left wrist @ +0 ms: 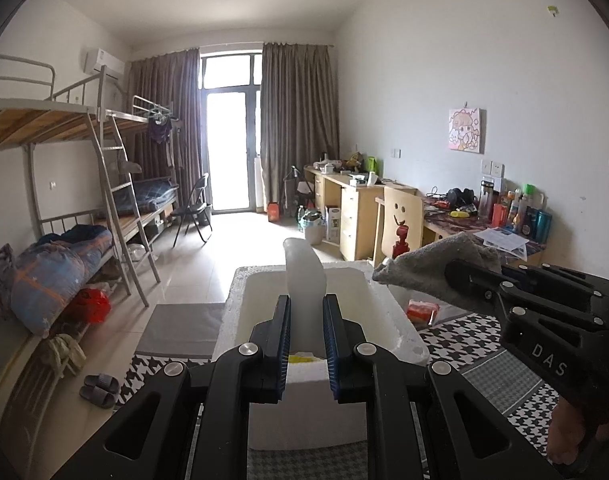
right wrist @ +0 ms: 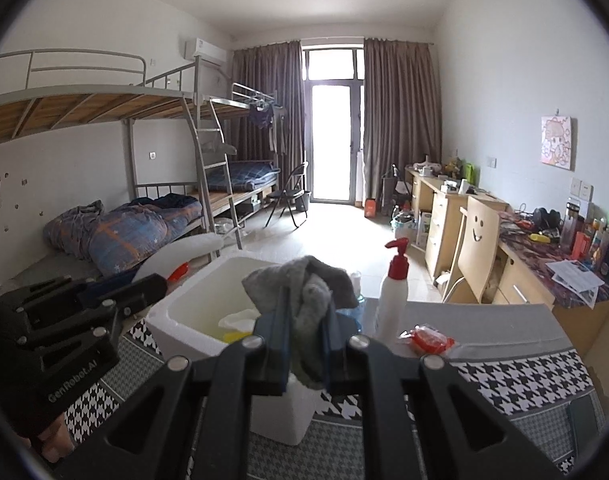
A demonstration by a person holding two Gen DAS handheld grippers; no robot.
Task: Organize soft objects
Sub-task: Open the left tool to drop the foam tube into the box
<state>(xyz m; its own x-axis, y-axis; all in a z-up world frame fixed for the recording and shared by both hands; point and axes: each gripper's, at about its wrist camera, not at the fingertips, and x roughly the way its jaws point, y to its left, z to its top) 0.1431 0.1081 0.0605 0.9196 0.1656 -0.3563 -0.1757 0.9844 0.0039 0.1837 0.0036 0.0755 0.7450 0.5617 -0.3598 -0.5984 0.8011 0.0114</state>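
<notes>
Grippers work above a white foam box (left wrist: pixel 388 312) on a houndstooth-covered table (left wrist: pixel 464 336): the left gripper (left wrist: pixel 306 344) clamps an upright white slab (left wrist: pixel 304 272) over the box, while the right gripper (right wrist: pixel 306 344) pinches a crumpled grey cloth (right wrist: pixel 304 288) just beyond the box's right rim. A red-capped pump bottle (right wrist: pixel 394 292) and a red packet (right wrist: pixel 426 338) sit right of the right gripper's fingers.
</notes>
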